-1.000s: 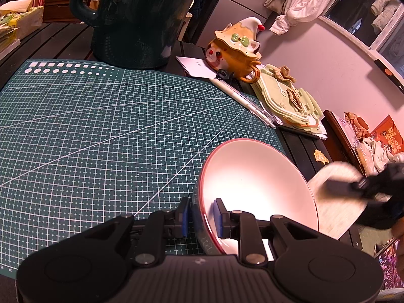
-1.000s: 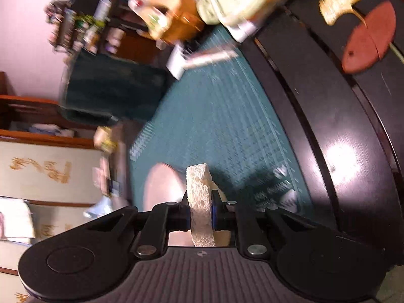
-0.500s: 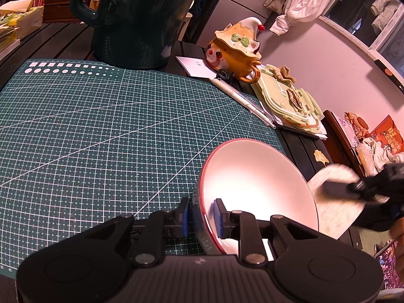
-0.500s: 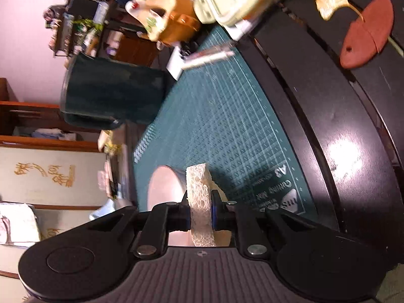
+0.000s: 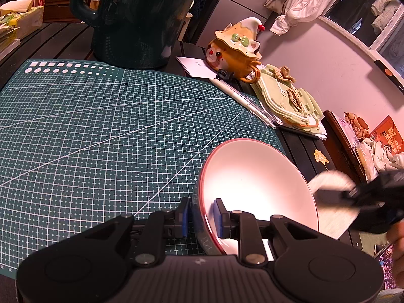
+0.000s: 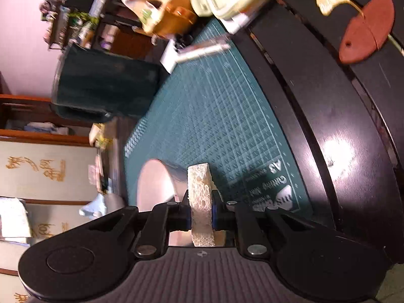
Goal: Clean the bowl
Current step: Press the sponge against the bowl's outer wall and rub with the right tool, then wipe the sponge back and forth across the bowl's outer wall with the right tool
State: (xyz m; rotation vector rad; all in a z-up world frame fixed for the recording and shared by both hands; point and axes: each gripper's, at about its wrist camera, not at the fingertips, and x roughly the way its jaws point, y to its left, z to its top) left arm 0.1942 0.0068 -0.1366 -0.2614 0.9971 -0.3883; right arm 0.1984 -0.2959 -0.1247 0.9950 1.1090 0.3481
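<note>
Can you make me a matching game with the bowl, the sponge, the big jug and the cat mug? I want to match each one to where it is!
Things:
1. bowl
2. sponge
3. big jug
4. cat mug

Places:
A. just past the mat's far edge
B. pinched in the right tongs
C. beside the stacked green lids
D. rim pinched in the left tongs

Pairs: 1-D, 2-B, 3-A, 4-C

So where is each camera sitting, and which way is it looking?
Left wrist: rides on the left gripper, looking forward and down over the green cutting mat; that gripper pinches the bowl rim, and the right gripper shows at the right edge.
Right wrist: rides on the right gripper, rolled sideways, looking along the sponge it clamps.
Shared: bowl, mat, dark green jug, sponge.
</note>
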